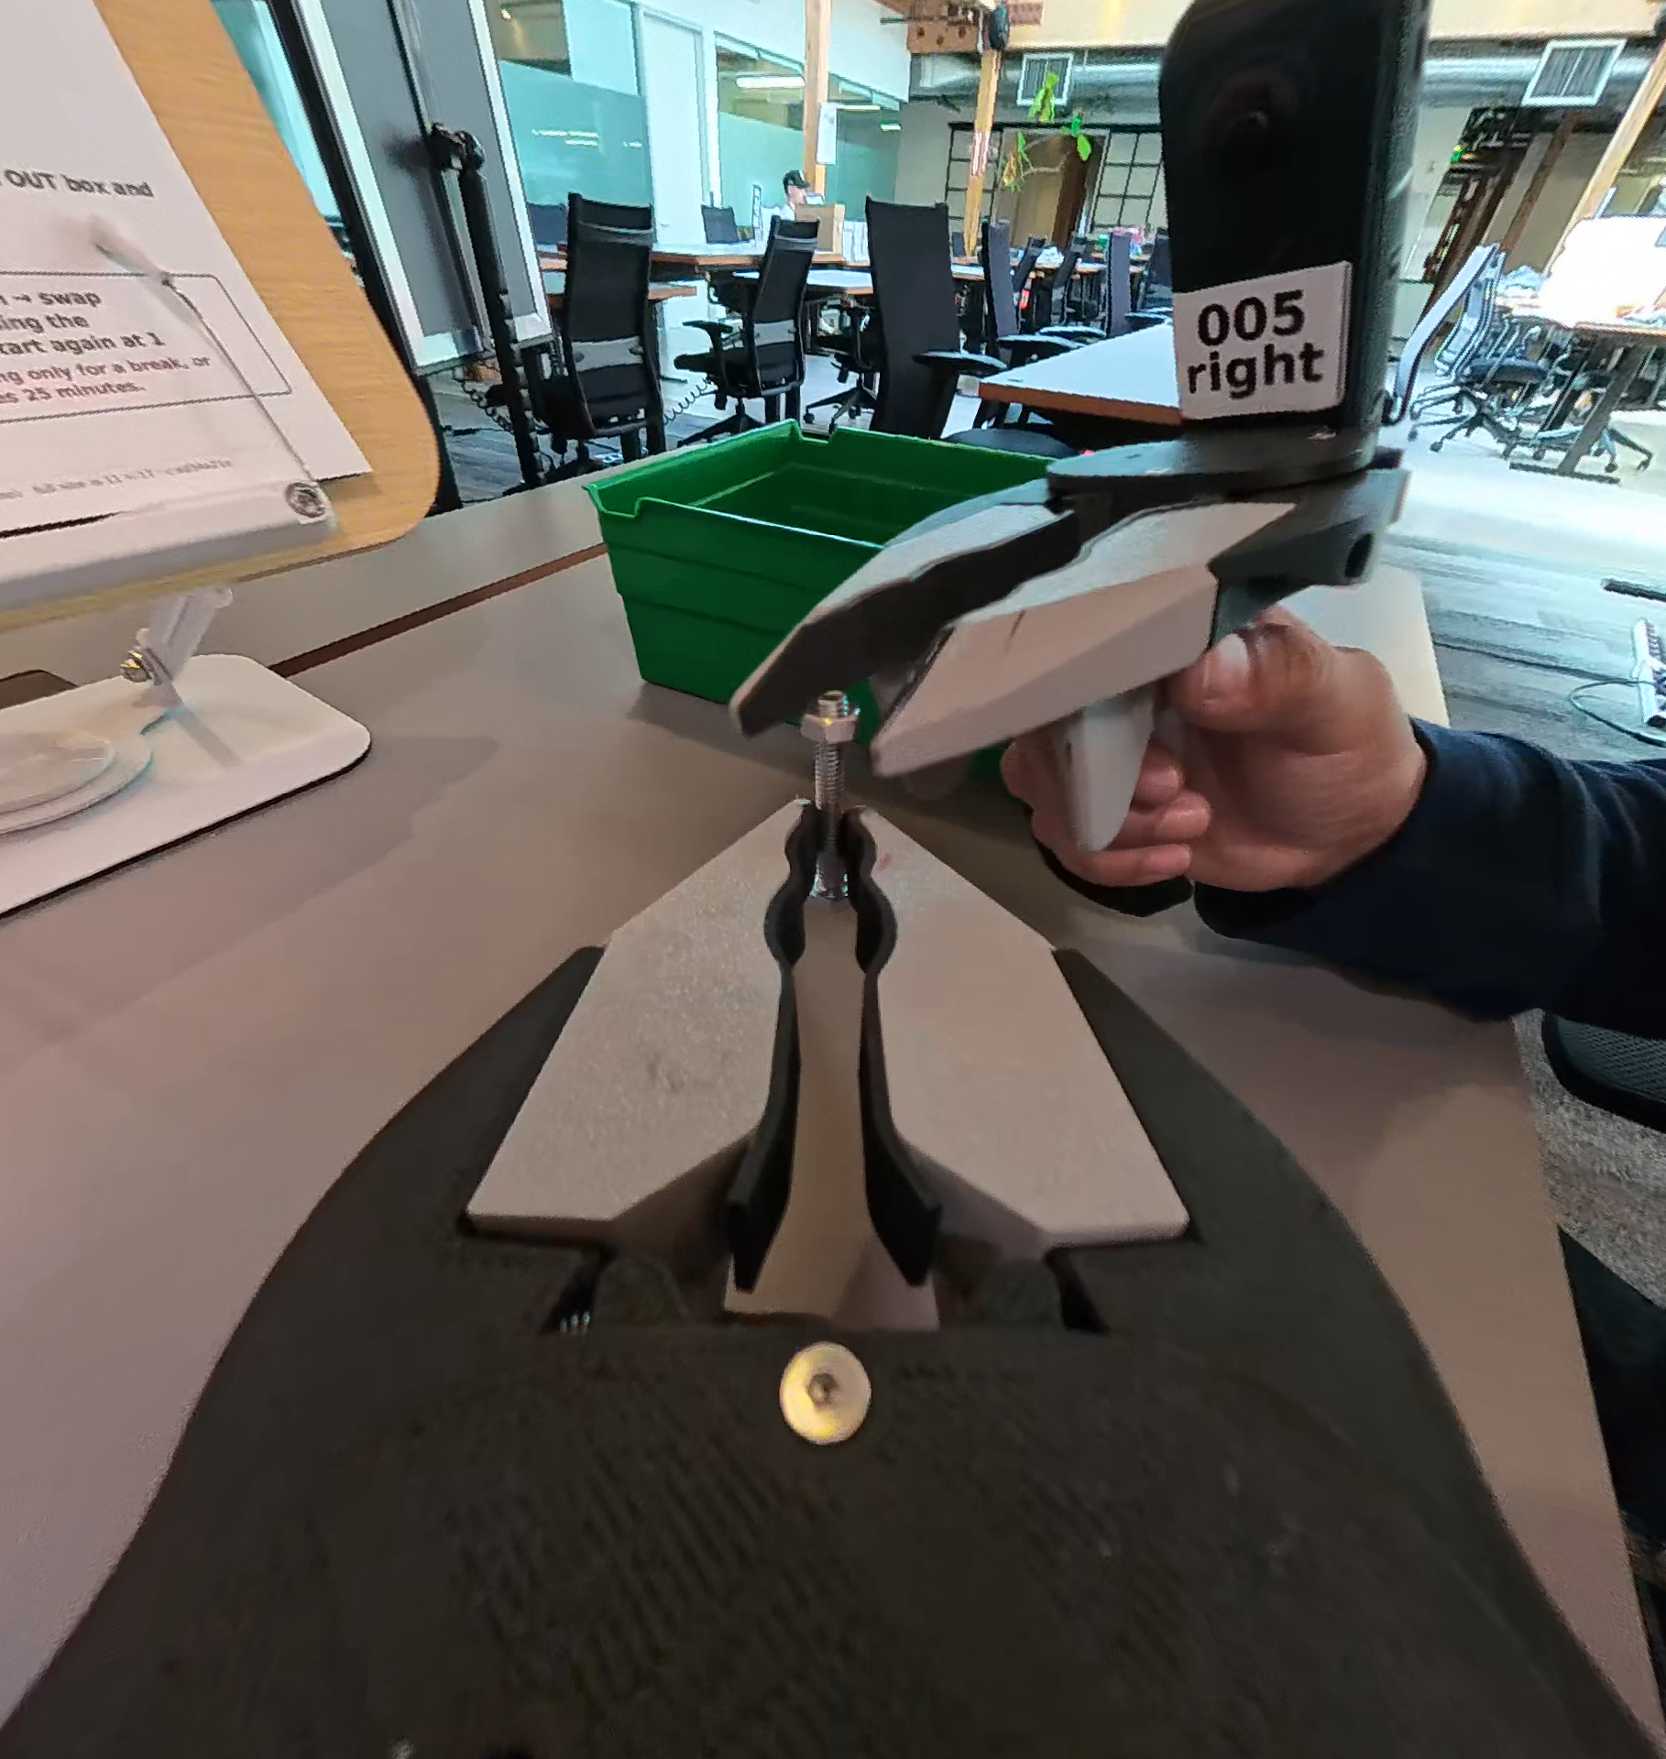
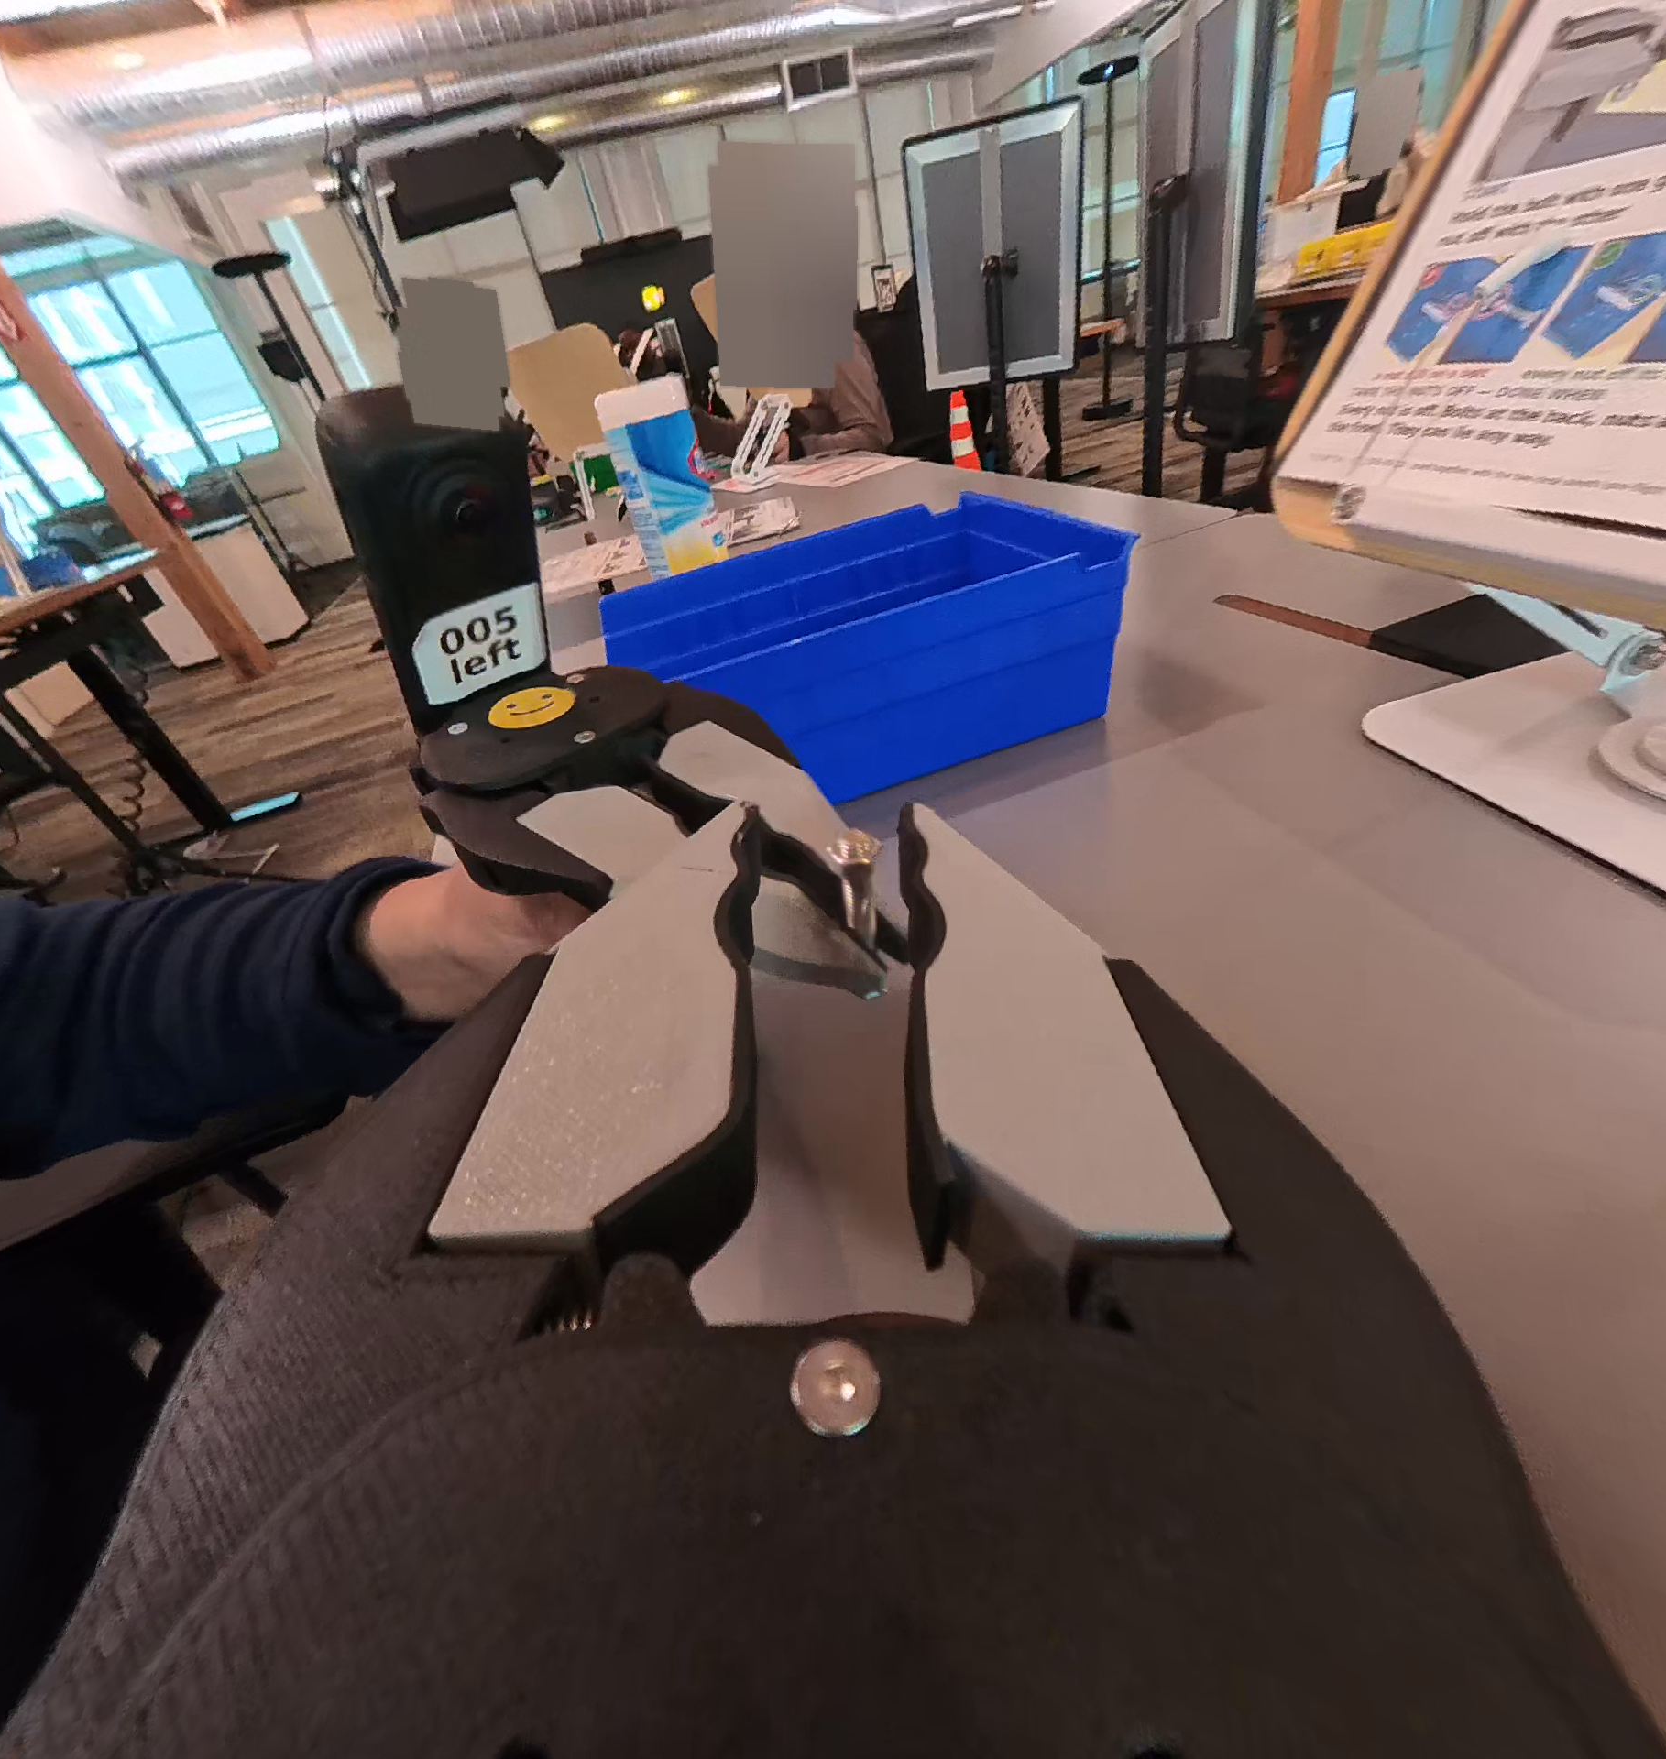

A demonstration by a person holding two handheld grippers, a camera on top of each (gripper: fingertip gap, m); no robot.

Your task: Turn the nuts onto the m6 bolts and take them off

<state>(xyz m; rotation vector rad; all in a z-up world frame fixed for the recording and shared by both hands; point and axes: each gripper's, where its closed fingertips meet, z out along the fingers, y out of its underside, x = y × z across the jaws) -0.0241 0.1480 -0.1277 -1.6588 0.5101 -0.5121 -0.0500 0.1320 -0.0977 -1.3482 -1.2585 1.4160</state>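
A silver M6 bolt [image 1: 825,790] stands upright in my left gripper [image 1: 827,847], which is shut on its lower shank. A hex nut [image 1: 826,731] sits near the bolt's top end. My right gripper [image 1: 815,735] reaches in from the right, and its fingers straddle the nut. In the right wrist view my right gripper [image 2: 824,857] is open, with the nut [image 2: 853,847] in the gap nearer the right finger and touching neither finger. The left gripper [image 2: 872,952] holds the bolt [image 2: 858,904] from the left there.
A green bin [image 1: 715,571] stands on the grey table [image 1: 239,1047] behind the bolt. A blue bin [image 2: 867,666] stands farther along the table. An instruction sheet on a white stand [image 1: 144,286] is at the table's far side. A wipes canister [image 2: 663,476] is behind the blue bin. The grippers are tip to tip, or close to it.
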